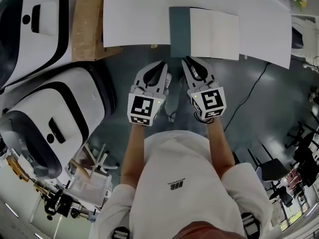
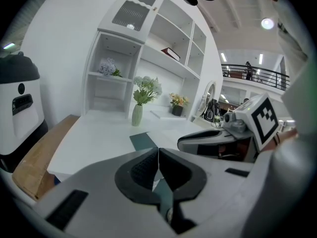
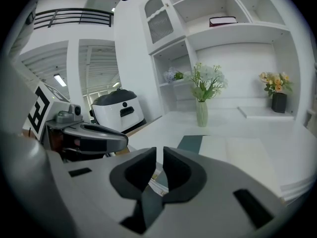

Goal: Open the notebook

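Note:
The notebook [image 1: 214, 34] lies flat on the white table [image 1: 134, 14], near its front edge. It has a teal band [image 1: 179, 31] down its left side and a white face to the right. It also shows in the left gripper view [image 2: 143, 142] and the right gripper view [image 3: 190, 143]. Both grippers hang side by side just short of the table edge, pointing at the notebook and apart from it. My left gripper [image 1: 162, 66] [image 2: 158, 150] is shut and holds nothing. My right gripper [image 1: 188, 59] [image 3: 159, 152] has a narrow gap between its pads, with nothing between them.
Two big white-and-black machines [image 1: 50, 128] [image 1: 30, 29] stand at the left beside a wooden board [image 1: 89, 19]. A vase of flowers [image 2: 137, 114] [image 3: 202, 113] and a white shelf unit [image 2: 124, 68] stand at the table's far side. A cable [image 1: 249, 93] runs over the floor.

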